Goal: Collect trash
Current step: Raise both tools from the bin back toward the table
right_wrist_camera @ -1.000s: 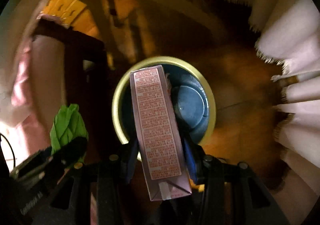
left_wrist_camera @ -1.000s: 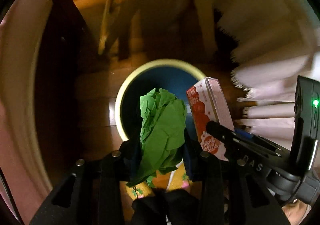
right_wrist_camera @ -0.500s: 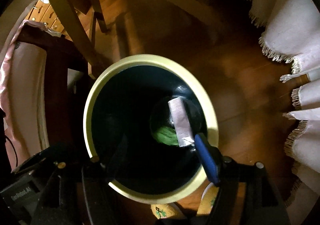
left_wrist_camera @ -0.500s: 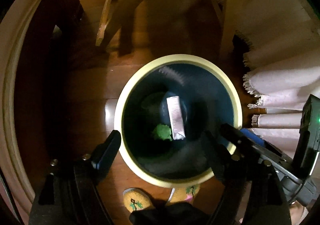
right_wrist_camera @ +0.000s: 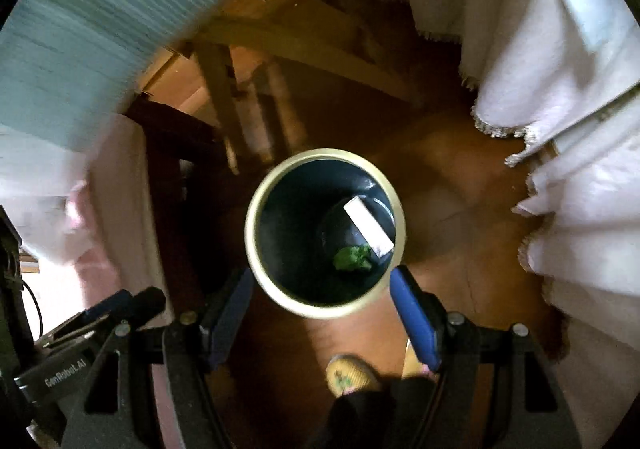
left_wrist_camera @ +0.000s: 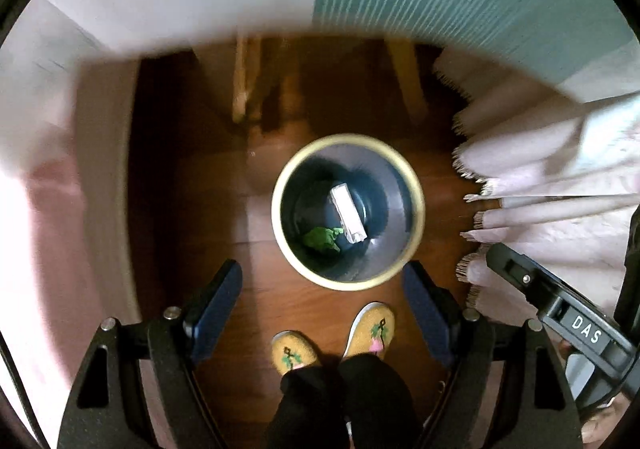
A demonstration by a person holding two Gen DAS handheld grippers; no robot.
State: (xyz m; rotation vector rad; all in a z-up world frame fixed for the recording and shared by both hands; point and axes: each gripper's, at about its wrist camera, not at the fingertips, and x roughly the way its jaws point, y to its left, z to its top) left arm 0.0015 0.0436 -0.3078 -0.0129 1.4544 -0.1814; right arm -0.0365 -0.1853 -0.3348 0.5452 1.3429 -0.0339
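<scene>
A round bin with a pale yellow rim point(left_wrist_camera: 416, 209) point(right_wrist_camera: 252, 245) and a dark blue inside stands on the wooden floor below both grippers. At its bottom lie a crumpled green paper point(left_wrist_camera: 322, 239) point(right_wrist_camera: 352, 258) and a small carton point(left_wrist_camera: 349, 214) point(right_wrist_camera: 368, 227), side by side. My left gripper point(left_wrist_camera: 322, 301) is open and empty, high above the bin's near side. My right gripper point(right_wrist_camera: 320, 303) is open and empty, also high above the bin. The right gripper's body shows at the right edge of the left wrist view point(left_wrist_camera: 560, 313).
A white fringed cloth point(left_wrist_camera: 540, 177) point(right_wrist_camera: 560, 89) hangs at the right of the bin. Wooden chair legs point(left_wrist_camera: 404, 77) point(right_wrist_camera: 224, 97) stand behind it. The person's yellow slippers point(left_wrist_camera: 370, 329) point(right_wrist_camera: 350, 373) are on the floor just in front of the bin. A pink cloth point(left_wrist_camera: 60, 189) hangs at the left.
One second ago the left gripper held the green paper and the right held the carton over the bin. Both opened, both things fell in, and both grippers have since risen away from it.
</scene>
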